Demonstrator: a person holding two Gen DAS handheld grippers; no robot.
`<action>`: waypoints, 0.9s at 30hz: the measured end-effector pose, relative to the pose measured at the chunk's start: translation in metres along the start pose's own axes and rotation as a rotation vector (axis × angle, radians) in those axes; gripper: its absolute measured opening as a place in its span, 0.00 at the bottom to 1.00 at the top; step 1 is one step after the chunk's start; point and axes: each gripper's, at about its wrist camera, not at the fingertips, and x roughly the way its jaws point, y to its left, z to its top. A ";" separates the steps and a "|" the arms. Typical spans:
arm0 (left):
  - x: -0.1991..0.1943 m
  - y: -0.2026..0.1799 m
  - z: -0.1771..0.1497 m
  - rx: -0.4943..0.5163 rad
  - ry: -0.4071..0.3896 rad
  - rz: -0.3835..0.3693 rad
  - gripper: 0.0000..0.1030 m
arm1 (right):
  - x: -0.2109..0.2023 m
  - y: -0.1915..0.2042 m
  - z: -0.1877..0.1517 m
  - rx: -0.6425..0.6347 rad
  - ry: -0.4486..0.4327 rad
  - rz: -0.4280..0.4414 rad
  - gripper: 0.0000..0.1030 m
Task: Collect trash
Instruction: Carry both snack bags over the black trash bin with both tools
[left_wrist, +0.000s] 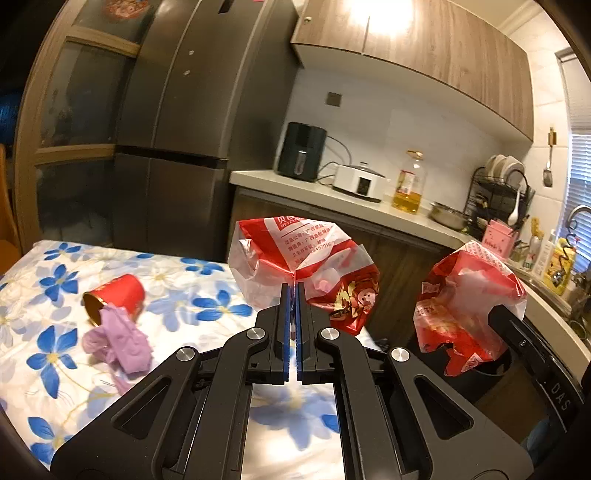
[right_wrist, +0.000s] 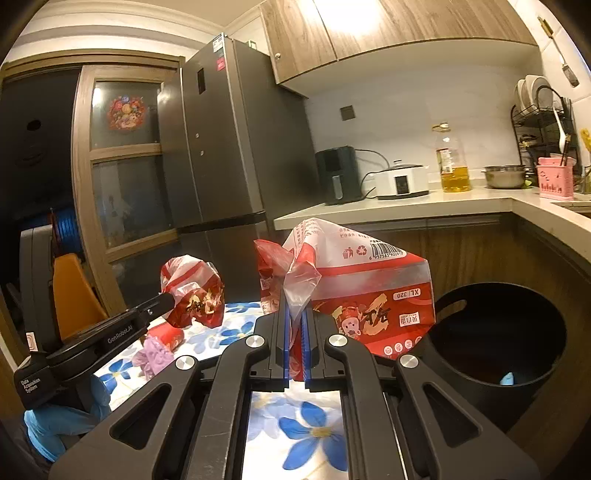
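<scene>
The left gripper pinches a crinkly red and white wrapper tight between its fingers, in the middle of the left view. The right gripper pinches a bigger red wrapper the same way, in the middle of its own view. Both wrappers are held up off the flowery tablecloth, I think so they can go into the black bin at the lower right of the right view. The left view shows only a little of that bin. It shows better what is left on the table at the left: a tipped red cup touching a crumpled purple bag.
</scene>
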 end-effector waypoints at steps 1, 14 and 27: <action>0.000 -0.004 0.000 0.003 0.000 -0.007 0.01 | -0.002 -0.001 0.001 0.001 -0.003 -0.005 0.06; 0.020 -0.080 0.002 0.057 0.006 -0.115 0.01 | -0.031 -0.056 0.007 0.037 -0.046 -0.116 0.06; 0.057 -0.169 -0.003 0.107 0.022 -0.232 0.01 | -0.041 -0.123 0.012 0.079 -0.061 -0.244 0.06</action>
